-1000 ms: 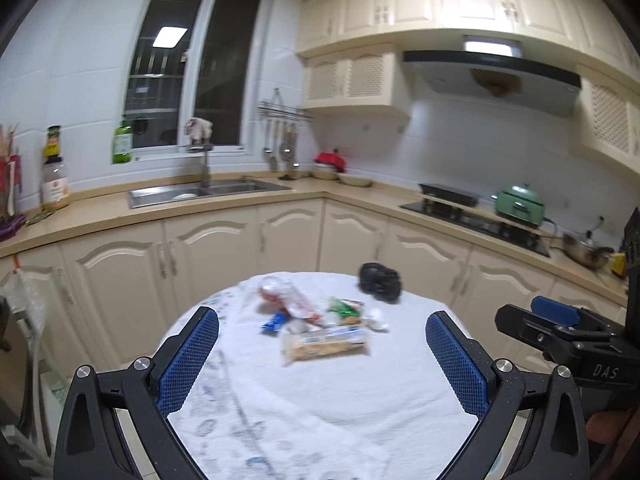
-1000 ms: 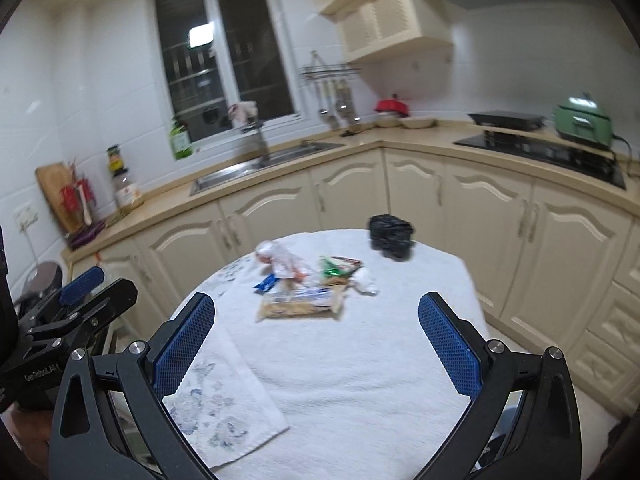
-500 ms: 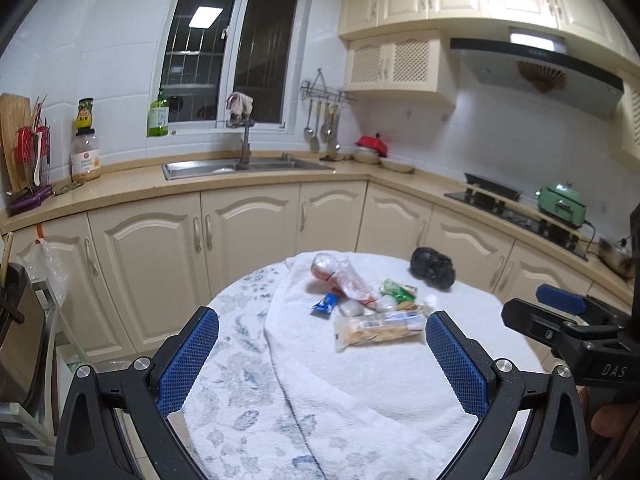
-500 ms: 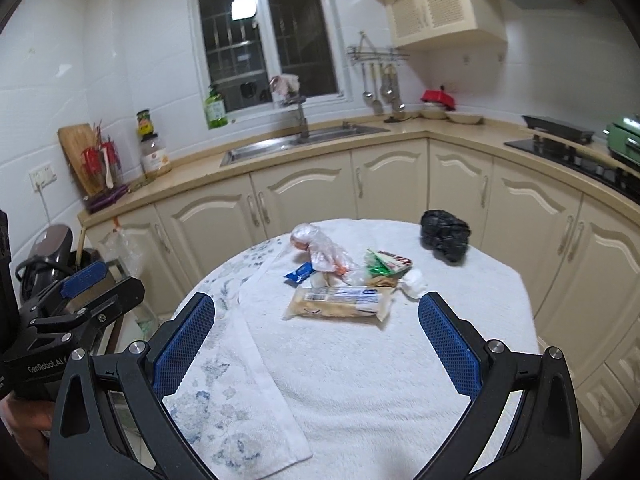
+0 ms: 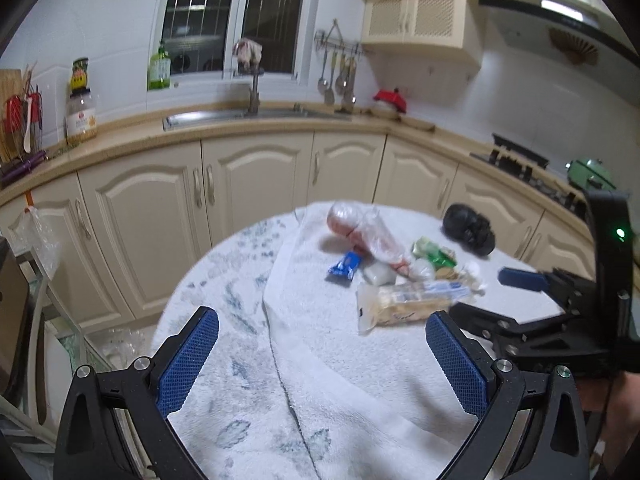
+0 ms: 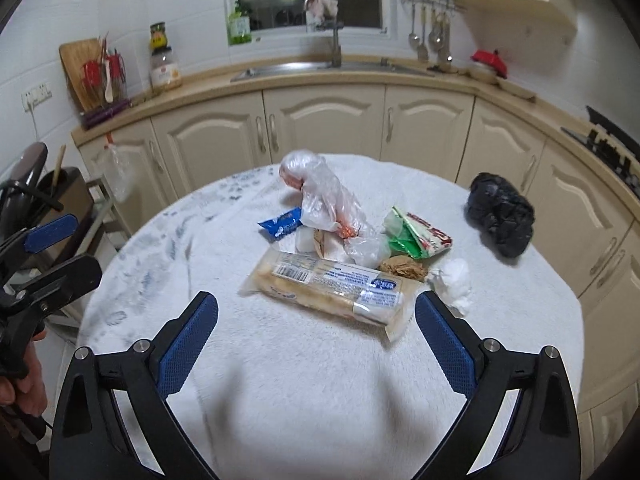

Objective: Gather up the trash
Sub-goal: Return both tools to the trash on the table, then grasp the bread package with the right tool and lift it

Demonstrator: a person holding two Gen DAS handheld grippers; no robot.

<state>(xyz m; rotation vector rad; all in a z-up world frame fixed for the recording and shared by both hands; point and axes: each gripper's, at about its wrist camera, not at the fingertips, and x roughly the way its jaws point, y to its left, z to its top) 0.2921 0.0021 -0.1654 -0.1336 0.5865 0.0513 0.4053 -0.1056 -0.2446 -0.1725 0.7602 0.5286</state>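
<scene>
A clear biscuit packet point(image 6: 334, 286) is lying flat on the towel-covered desk point(image 6: 300, 400), its long axis slanting from upper left to lower right. Both the left tool point(image 5: 322, 354) and the right tool point(image 6: 316, 344) are gaping open, holding nothing.

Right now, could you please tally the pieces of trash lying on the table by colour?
Black: 1, the crumpled black bag
Blue: 1, the small blue wrapper
Green: 1, the green wrapper
Brown: 1, the brown scrap
White: 1, the crumpled tissue
Clear plastic: 2, the clear bag and the long biscuit packet
Total: 7; small bits under the pile are unclear.
</scene>
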